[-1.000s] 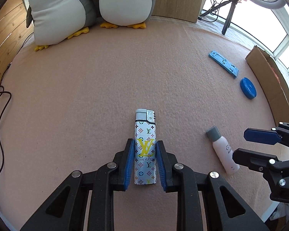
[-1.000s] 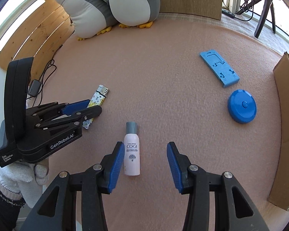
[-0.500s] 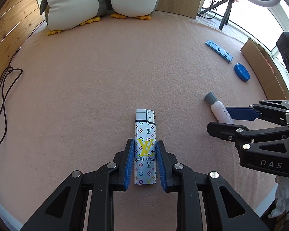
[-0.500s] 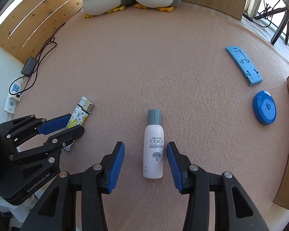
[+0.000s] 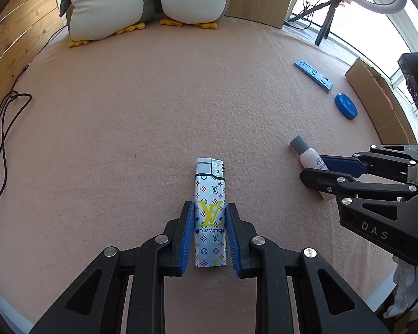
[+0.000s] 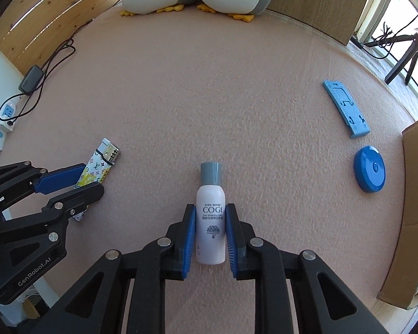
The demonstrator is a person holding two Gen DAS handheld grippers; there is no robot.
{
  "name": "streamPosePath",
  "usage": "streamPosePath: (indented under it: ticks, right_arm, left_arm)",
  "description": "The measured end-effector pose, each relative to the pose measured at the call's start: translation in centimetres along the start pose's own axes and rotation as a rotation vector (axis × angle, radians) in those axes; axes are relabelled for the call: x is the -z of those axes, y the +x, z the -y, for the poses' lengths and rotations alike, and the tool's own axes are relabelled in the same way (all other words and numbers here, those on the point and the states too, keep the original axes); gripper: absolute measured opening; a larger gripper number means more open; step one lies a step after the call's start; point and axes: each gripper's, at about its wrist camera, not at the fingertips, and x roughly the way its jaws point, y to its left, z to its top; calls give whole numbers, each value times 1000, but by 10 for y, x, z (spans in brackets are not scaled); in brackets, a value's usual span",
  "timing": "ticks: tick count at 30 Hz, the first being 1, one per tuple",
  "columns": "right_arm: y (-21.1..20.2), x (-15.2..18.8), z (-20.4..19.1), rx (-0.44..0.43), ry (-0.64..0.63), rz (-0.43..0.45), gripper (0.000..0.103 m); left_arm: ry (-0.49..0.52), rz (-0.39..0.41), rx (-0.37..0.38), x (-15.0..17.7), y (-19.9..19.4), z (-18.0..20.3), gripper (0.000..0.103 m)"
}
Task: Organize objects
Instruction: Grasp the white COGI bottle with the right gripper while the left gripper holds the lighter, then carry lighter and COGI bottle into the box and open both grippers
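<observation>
While both tongs pinch their loads, the left gripper (image 5: 210, 232) around the patterned lighter (image 5: 210, 214) and the right gripper (image 6: 210, 232) around the white bottle (image 6: 210, 222), each thing seems to lie flat on the pink mat (image 5: 153, 111). To lift well, I judge it best to keep the squeeze even, raise both straight up, and carry them clear of the blue disc (image 6: 369, 168) and blue holder (image 6: 346, 108)

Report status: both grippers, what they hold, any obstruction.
Left gripper shut on lighter. Right gripper shut on white bottle. Both low over pink mat. Nothing in the way.
</observation>
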Motion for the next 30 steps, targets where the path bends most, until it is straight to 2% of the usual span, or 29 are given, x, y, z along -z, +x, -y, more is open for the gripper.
streamPosePath:
  ticks: [5, 16, 23, 30]
  right_arm:
    - [-4, 10, 7, -36, 32, 15, 19]
    - [-42, 45, 56, -118, 188, 107, 19]
    - [-82, 64, 100, -96, 247, 186, 19]
    - [-115, 82, 160, -45, 316, 253, 19]
  left_arm:
    - [2, -7, 32, 1, 1, 12, 24]
    - [0, 12, 98, -10, -11, 42, 24]
    - [66, 54, 135, -39, -23, 90, 24]
    - [138, 91, 180, -78, -26, 155, 24]
